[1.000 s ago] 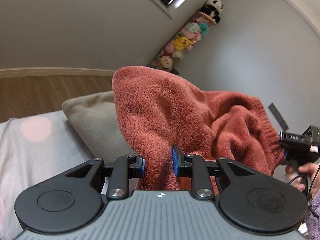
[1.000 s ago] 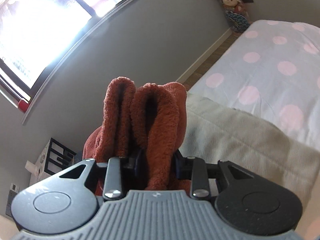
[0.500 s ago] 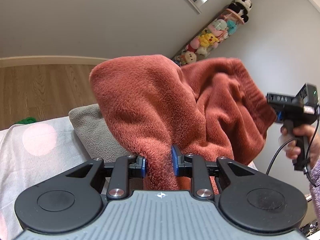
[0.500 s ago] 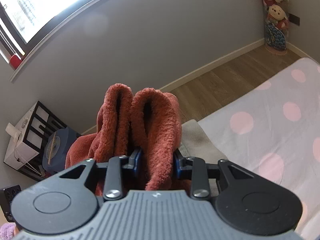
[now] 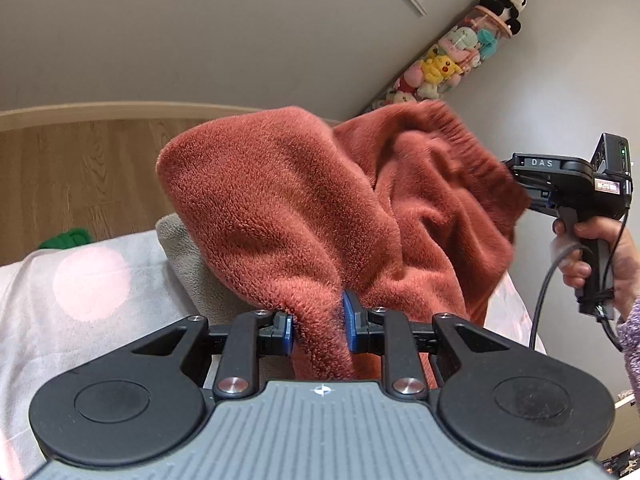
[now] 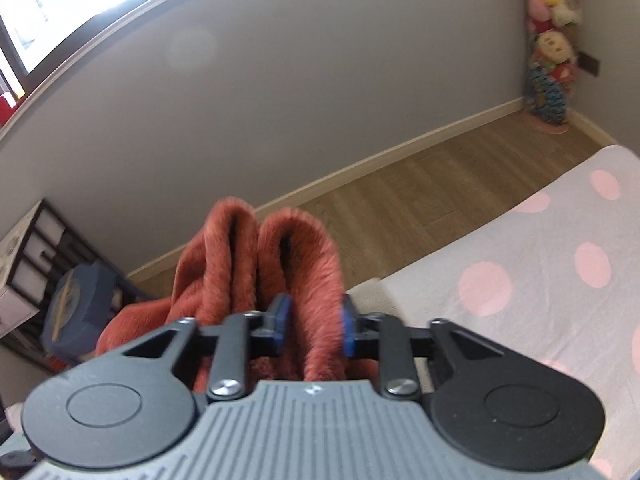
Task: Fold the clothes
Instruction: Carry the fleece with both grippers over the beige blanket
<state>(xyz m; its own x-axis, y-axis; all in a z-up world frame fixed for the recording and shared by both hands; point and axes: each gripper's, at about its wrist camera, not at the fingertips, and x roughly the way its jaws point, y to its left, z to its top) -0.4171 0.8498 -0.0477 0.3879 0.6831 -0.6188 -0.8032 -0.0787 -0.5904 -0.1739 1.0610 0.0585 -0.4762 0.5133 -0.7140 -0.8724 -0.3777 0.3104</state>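
The left gripper [image 5: 318,330] is pinching a thick fold of the rust-red fleece garment [image 5: 304,208] between its blue pads [image 5: 349,322], the cloth filling the gap between the jaws and rising in a rounded hump just ahead of them. From there the fleece is sagging across to the right gripper [image 5: 536,196], seen from the left wrist at the garment's far ribbed edge, where a hand [image 5: 600,256] is wrapping the handle; the ribbed hem is looking slightly blurred.

In the right wrist view the right gripper [image 6: 312,330] is clamping one of two upright ridges of the fleece garment [image 6: 296,272] — the right-hand ridge is sitting between the blue pads [image 6: 280,318], while the left-hand ridge is standing just outside the jaw. The rest of the cloth is hanging down to the left.

The garment is hanging in the air above the bed [image 6: 540,264], a grey cover with pink dots. A beige folded cloth [image 5: 188,264] is lying on the bed near its edge, just behind the fleece. Beyond the bed edge, wooden floor [image 6: 420,200] is running to the wall, with a tall tube of plush toys [image 5: 452,64] standing in the corner and a shelf unit [image 6: 32,256] against the wall at the left.
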